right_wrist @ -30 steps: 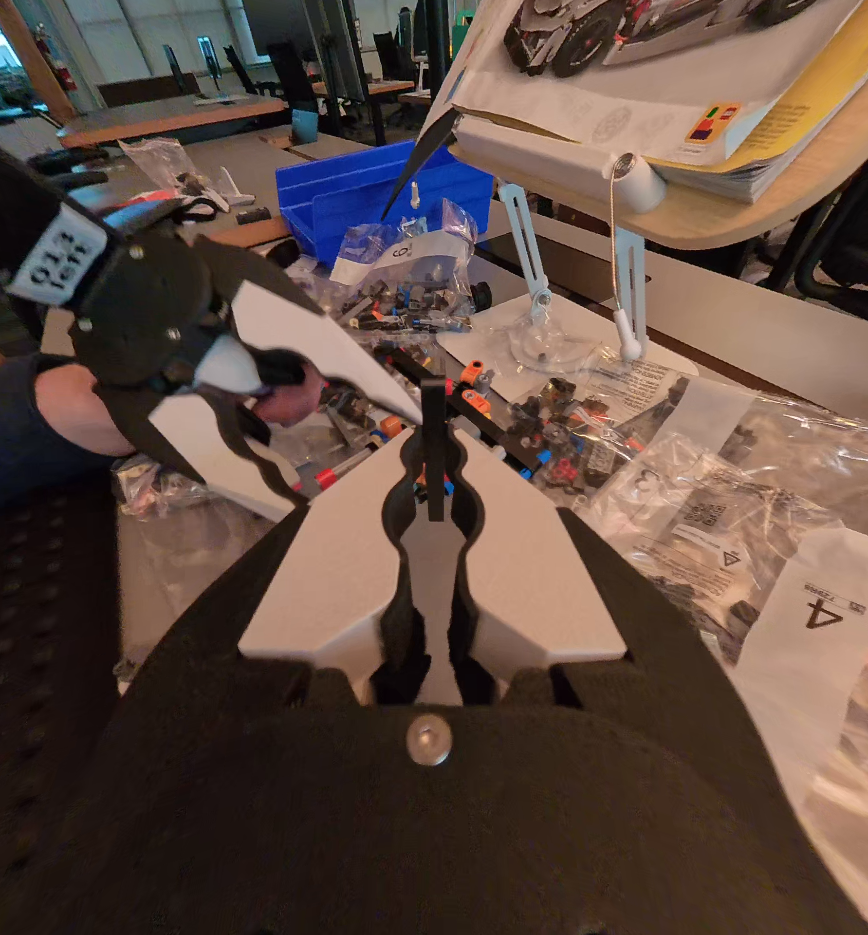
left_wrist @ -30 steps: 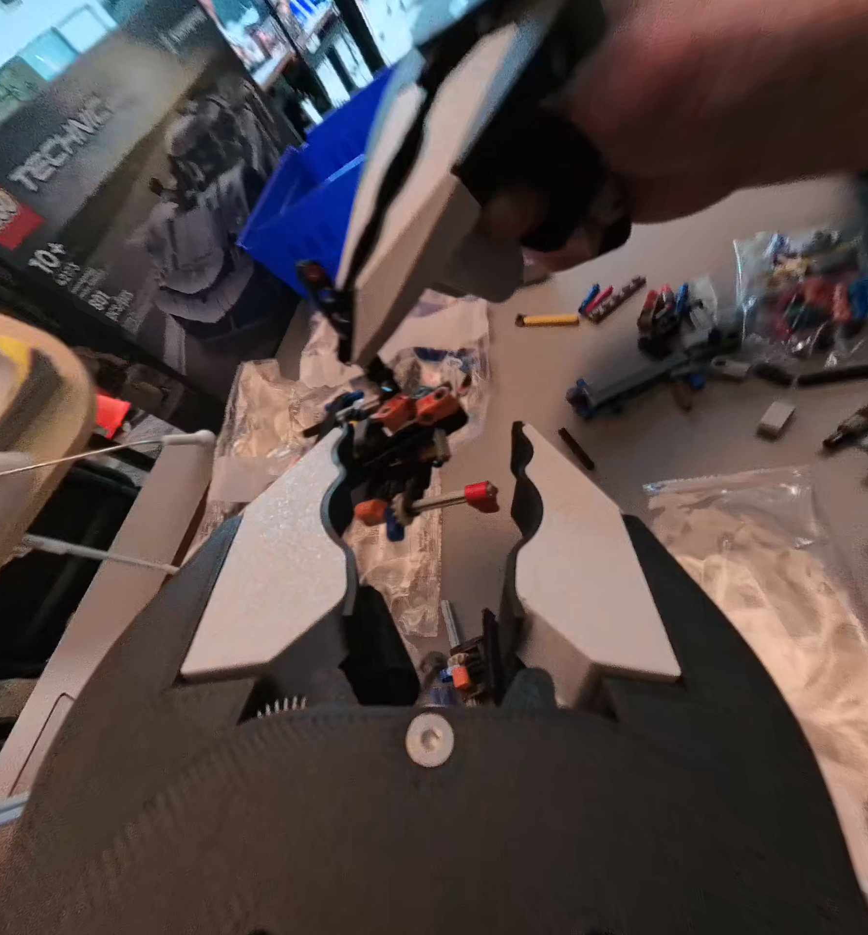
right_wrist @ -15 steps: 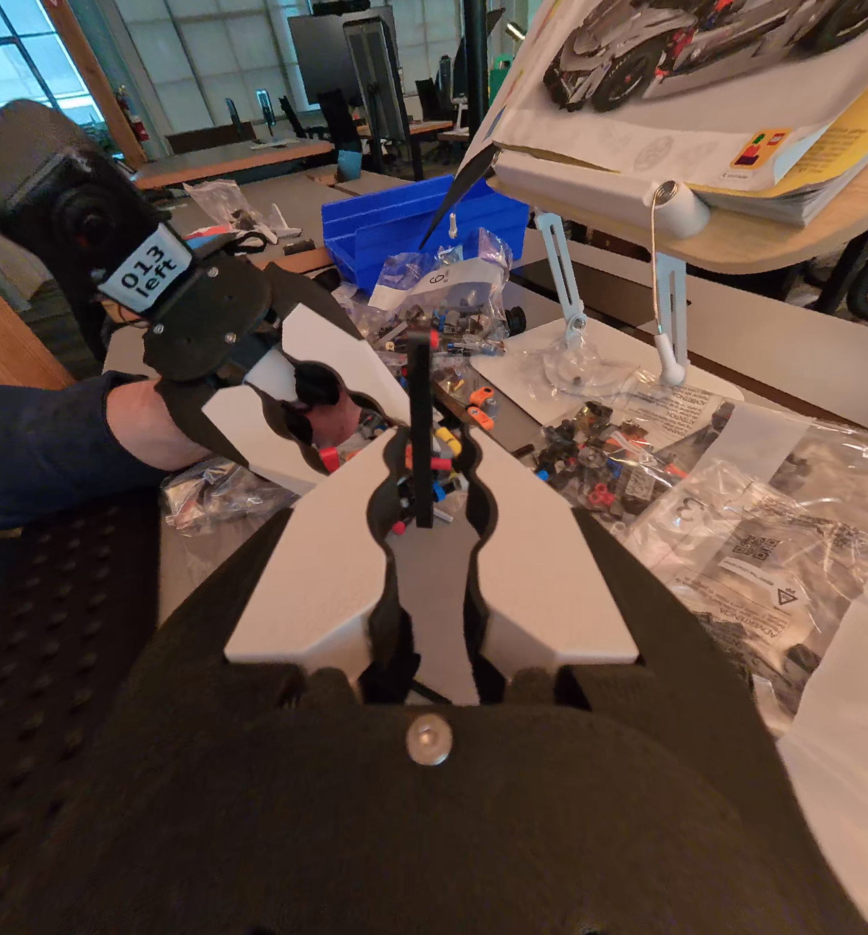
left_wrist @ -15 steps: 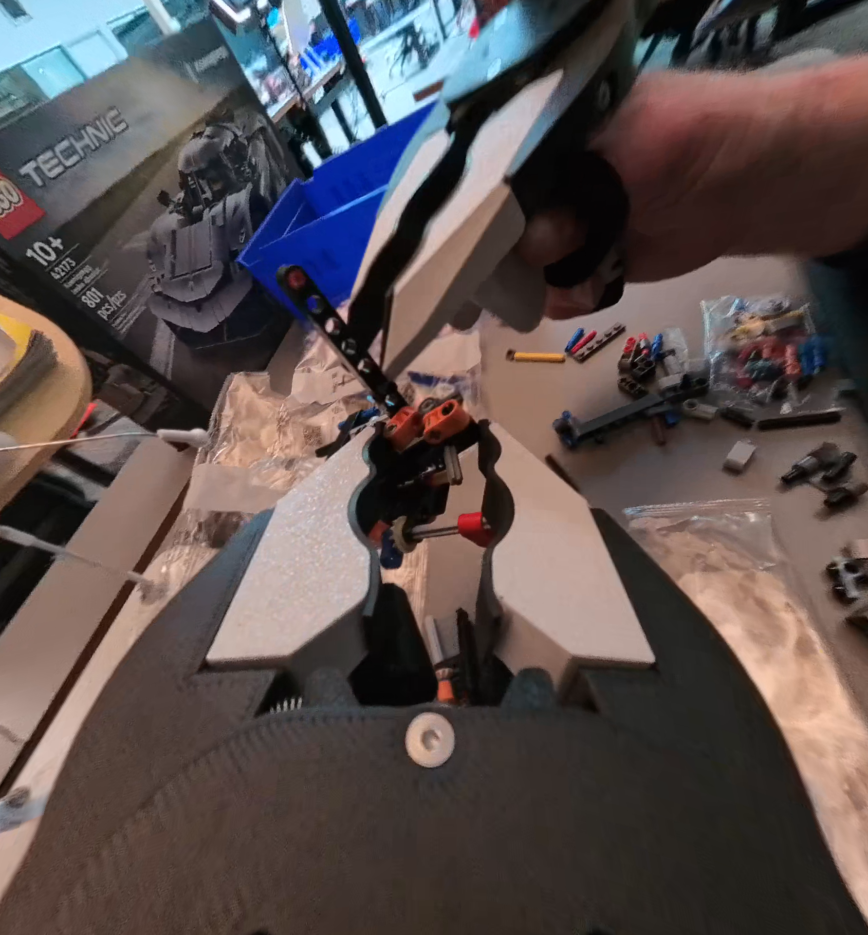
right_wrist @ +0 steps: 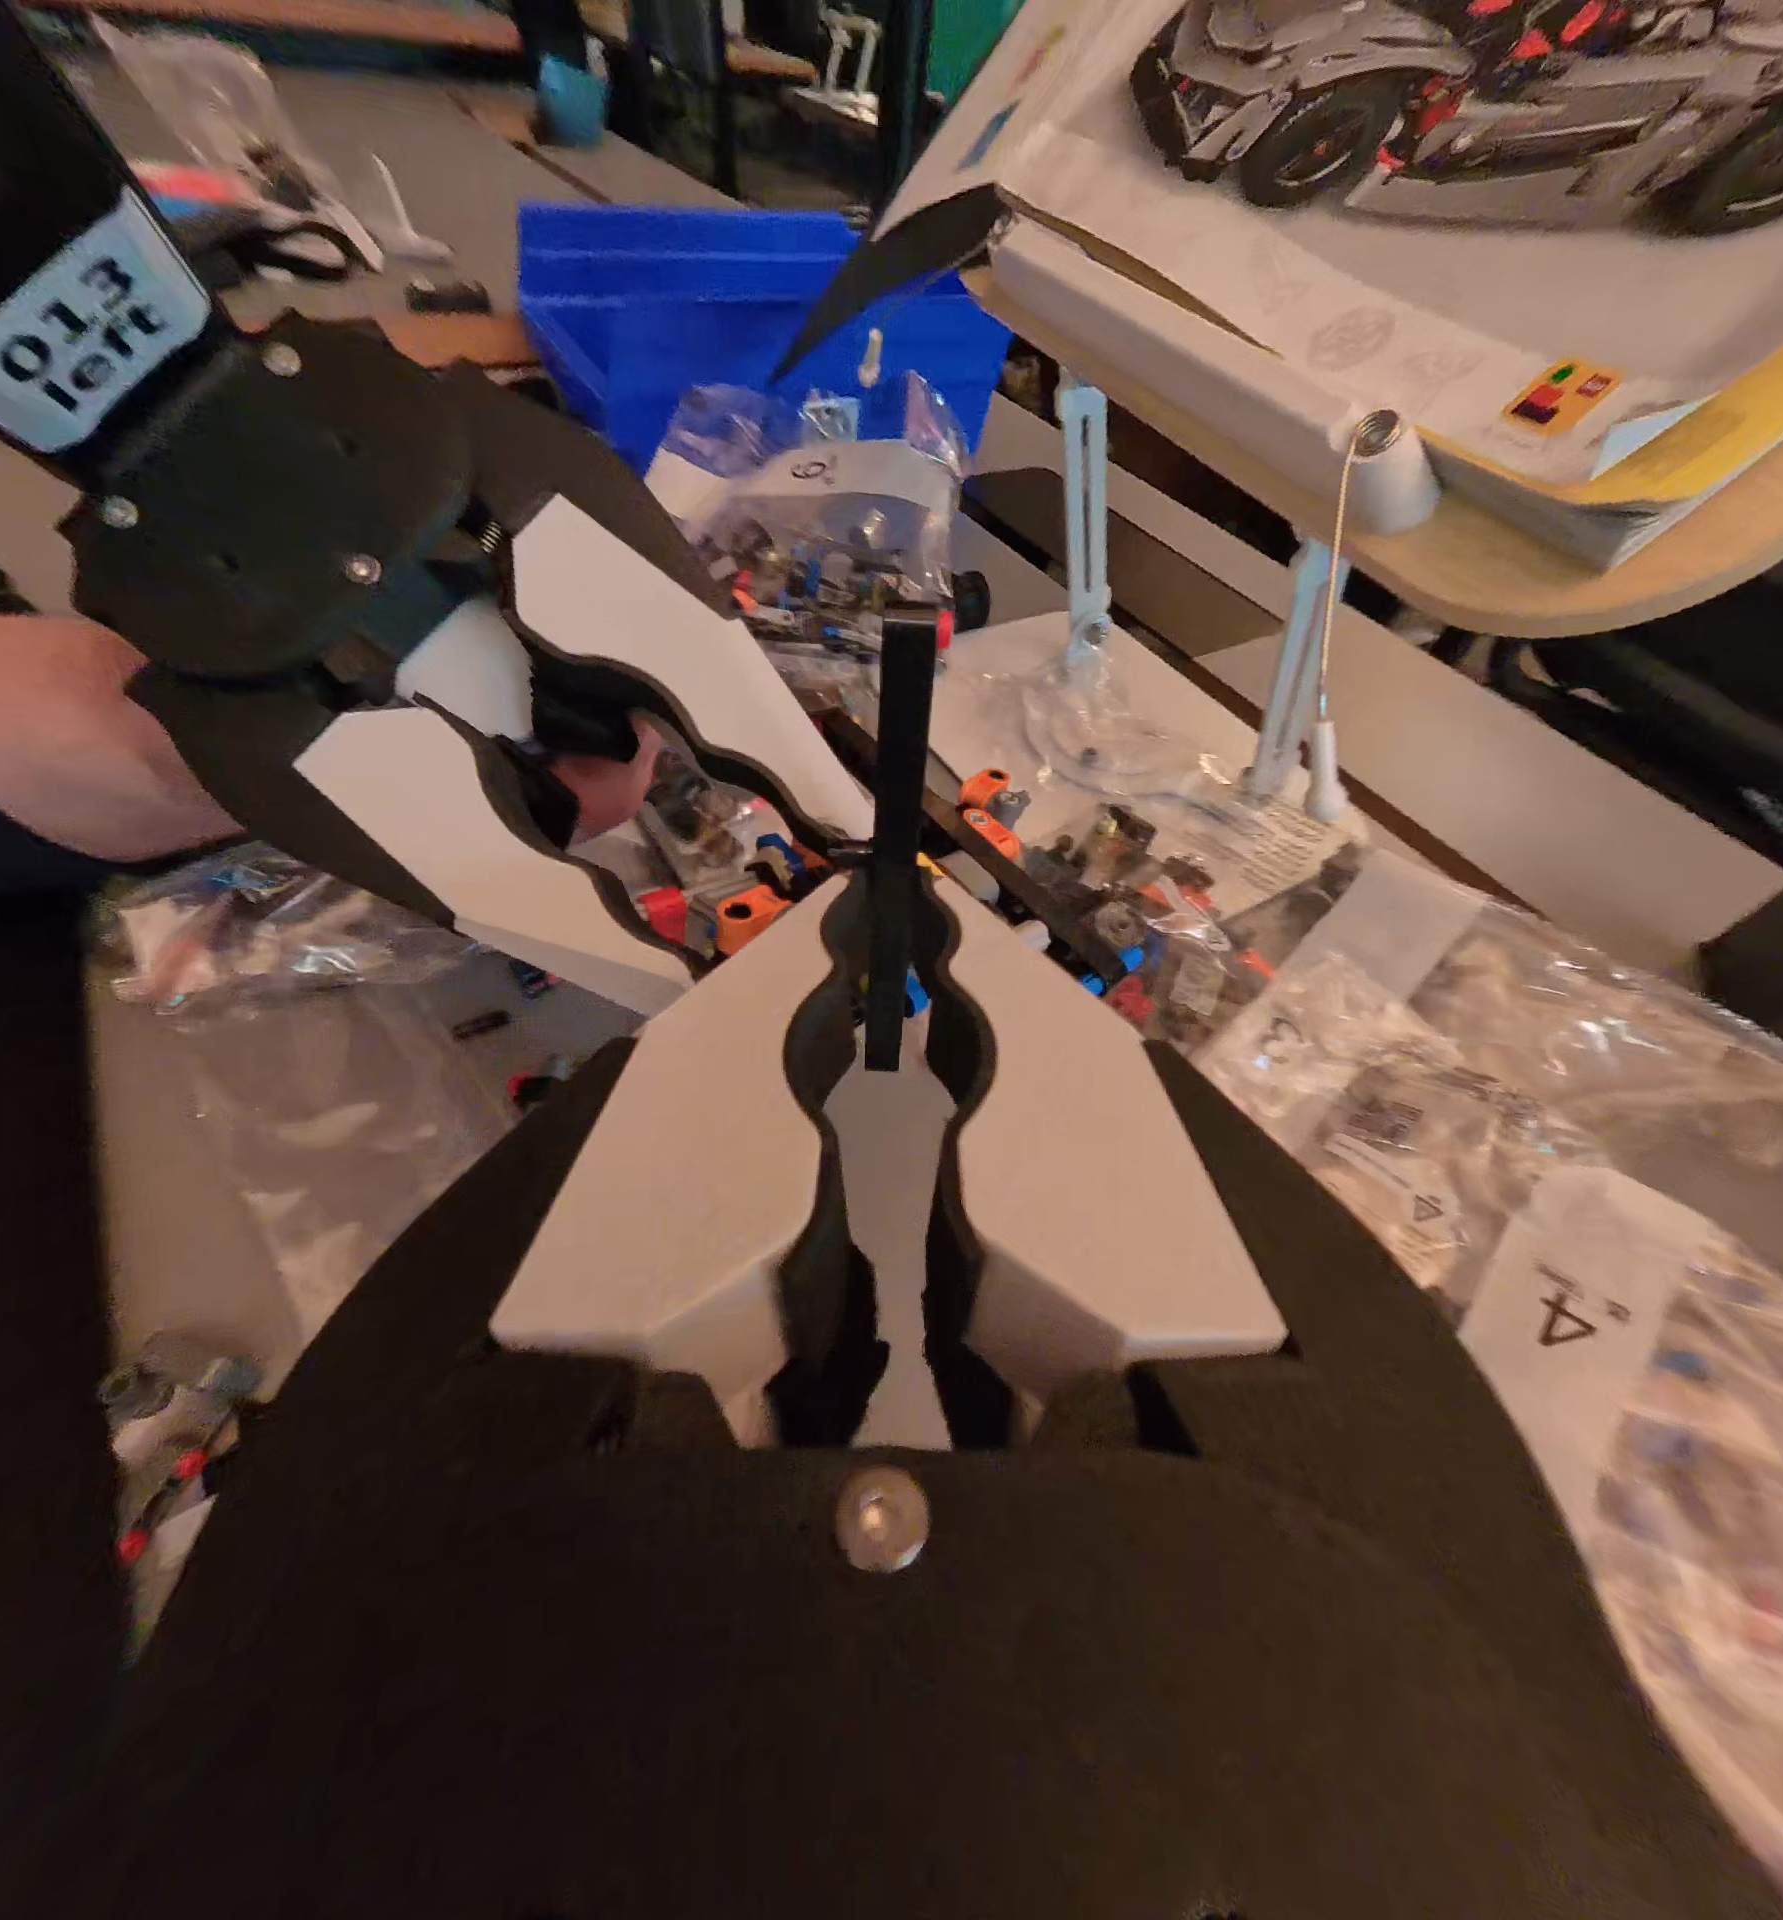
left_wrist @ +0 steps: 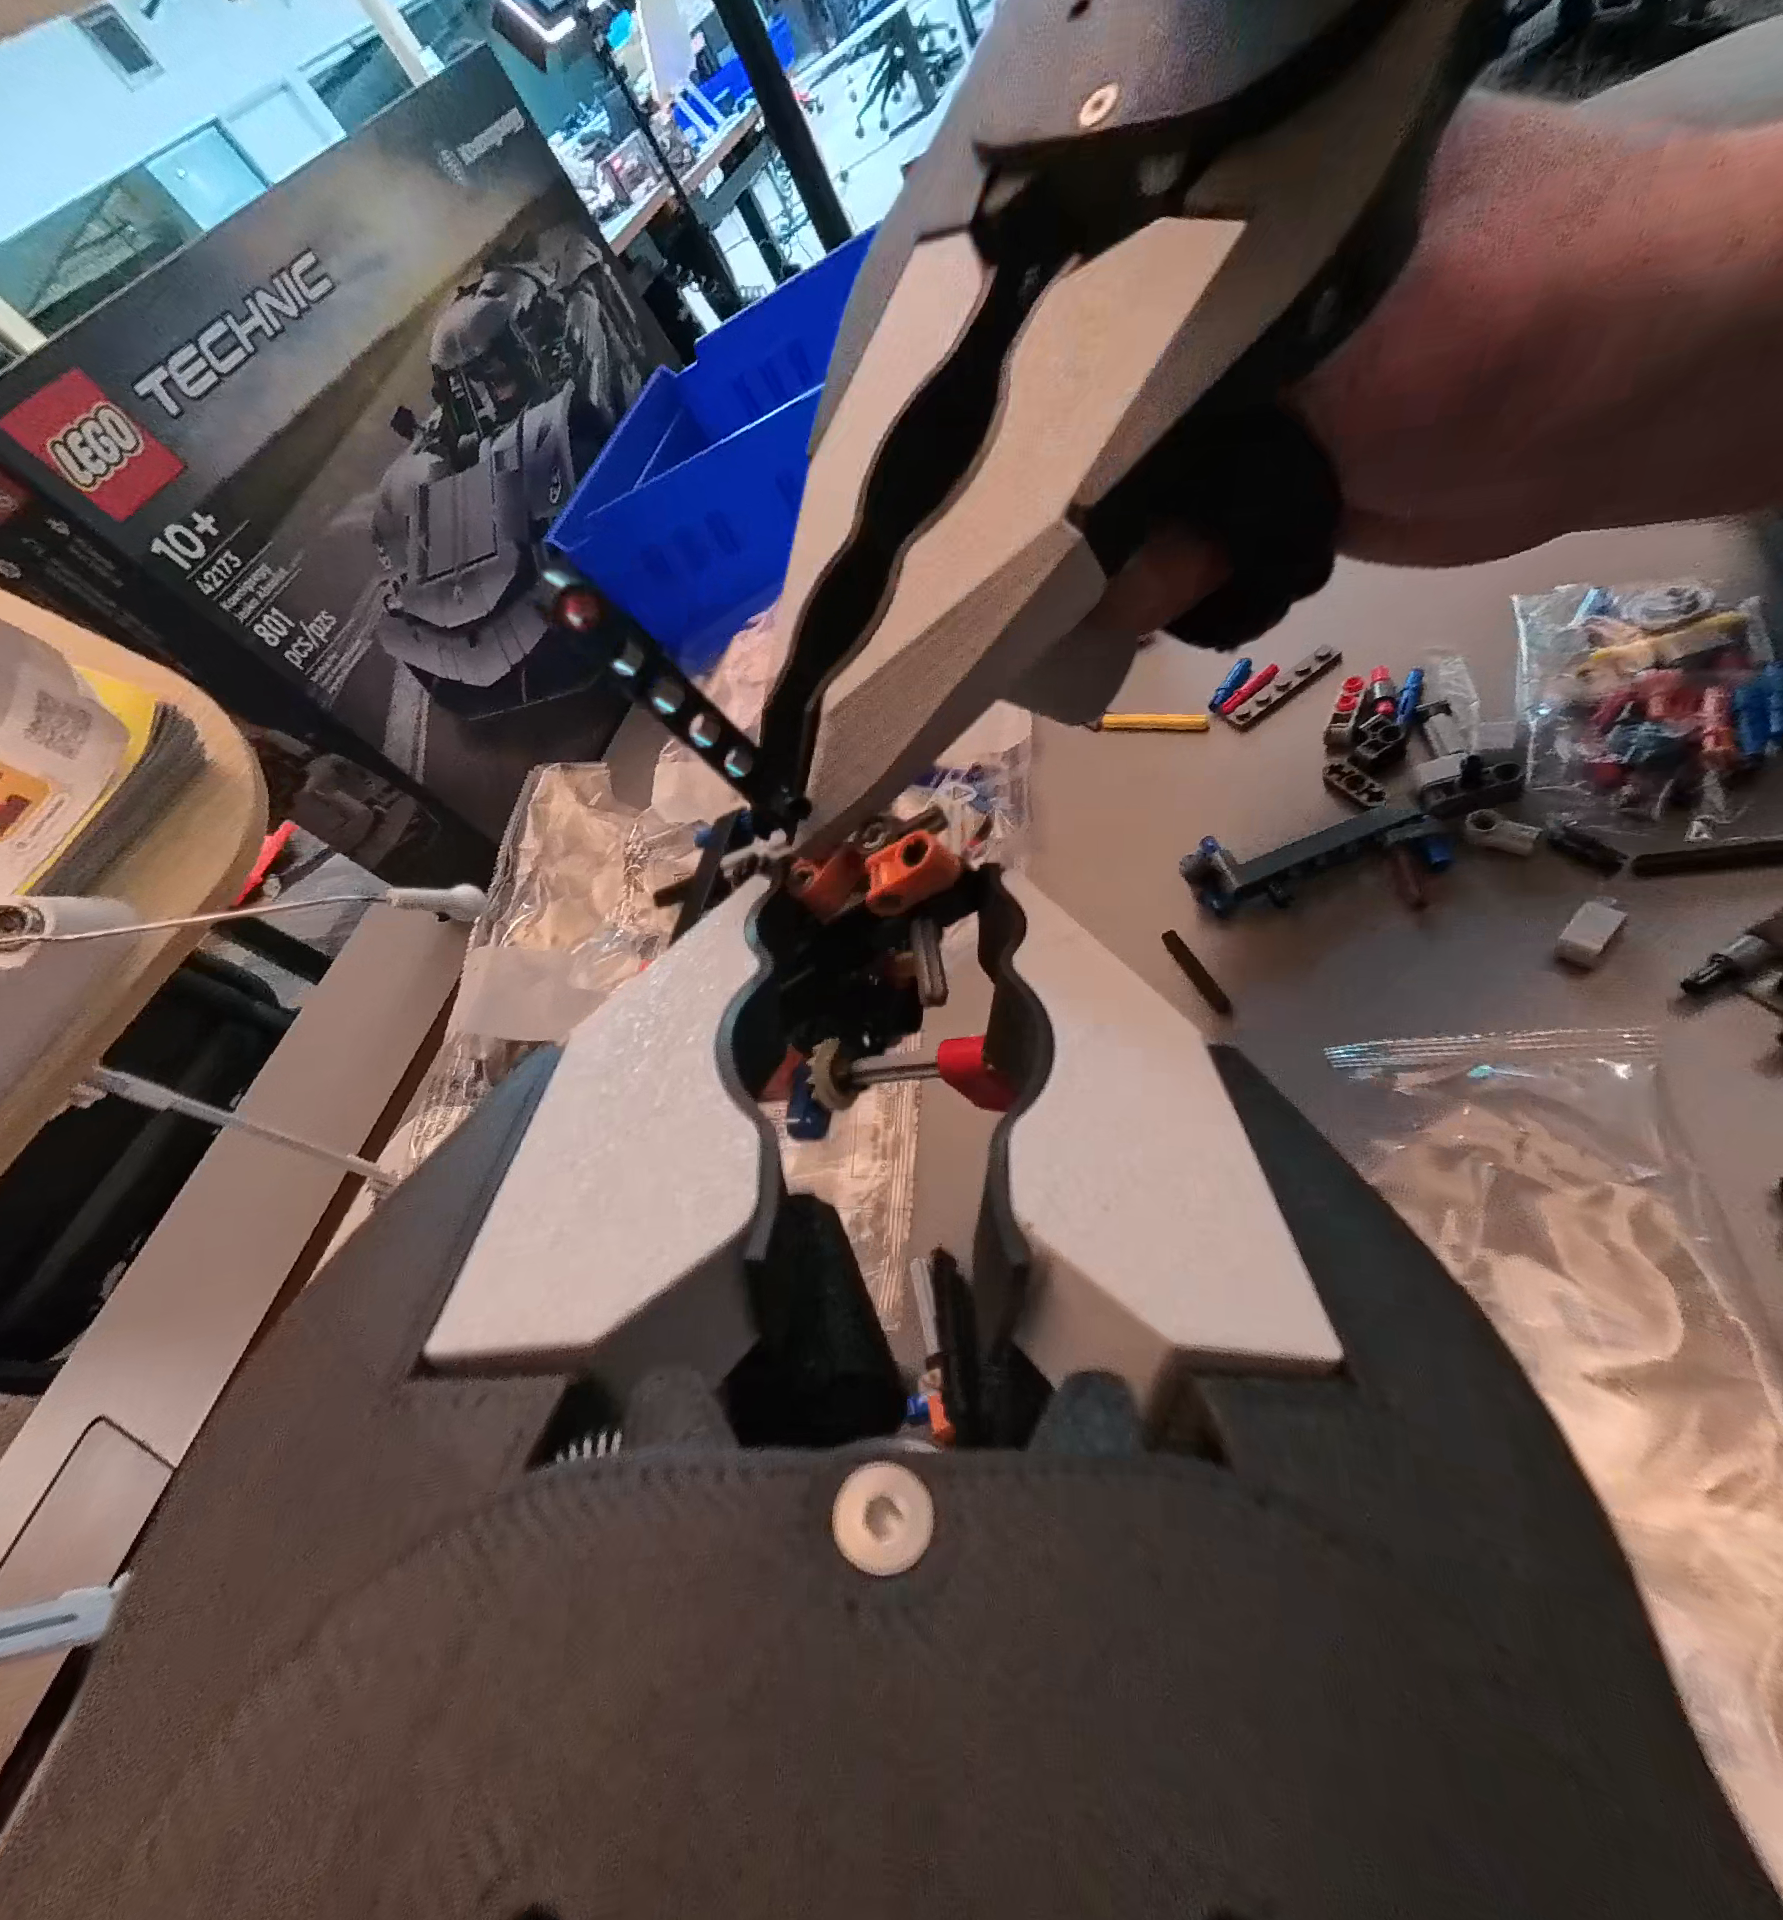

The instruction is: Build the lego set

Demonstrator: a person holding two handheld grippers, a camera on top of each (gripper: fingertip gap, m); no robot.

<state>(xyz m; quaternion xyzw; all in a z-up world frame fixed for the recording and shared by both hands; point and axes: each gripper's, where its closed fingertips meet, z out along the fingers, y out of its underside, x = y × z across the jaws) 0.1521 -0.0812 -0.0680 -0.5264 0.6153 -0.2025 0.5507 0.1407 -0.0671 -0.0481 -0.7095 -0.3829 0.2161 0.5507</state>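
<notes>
Grey tabletop [left_wrist: 1105,862] is seen strewn with clear bags [right_wrist: 1552,1101] of parts and loose pieces, with an office of desks and windows blurred behind. A dark set box [left_wrist: 274,416] stands at the back left in the left wrist view, and a blue bin [left_wrist: 721,457] is placed beside it. A booklet [right_wrist: 1489,208] is propped on a wooden stand [right_wrist: 1593,561], seen at the upper right of the right wrist view.

The left gripper [left_wrist: 871,940] is closed on a small assembly [left_wrist: 866,945] of black, orange and red parts, which is held above the table between its white fingers [left_wrist: 627,1122]. A red bush [left_wrist: 970,1070] on a thin axle is pressed against the inner face of one finger, and a tan gear [left_wrist: 827,1081] sits at the axle's other end.

The right gripper [right_wrist: 892,899] is clenched on a black beam [right_wrist: 902,790], which is gripped near its lower end and stands upright between the fingertips in its own view. In the left wrist view the beam is seen slanting up and to the left from the right gripper's tips, its holes showing. The beam's lower end is held right at the orange top of the assembly; whether the two touch cannot be told. A hand [left_wrist: 1552,343] is wrapped round the right gripper's handle.

More parts lie on the table to the right: a dark grey sub-build [left_wrist: 1313,852], a yellow axle [left_wrist: 1157,722] and a bag of red and blue pins [left_wrist: 1656,696].
</notes>
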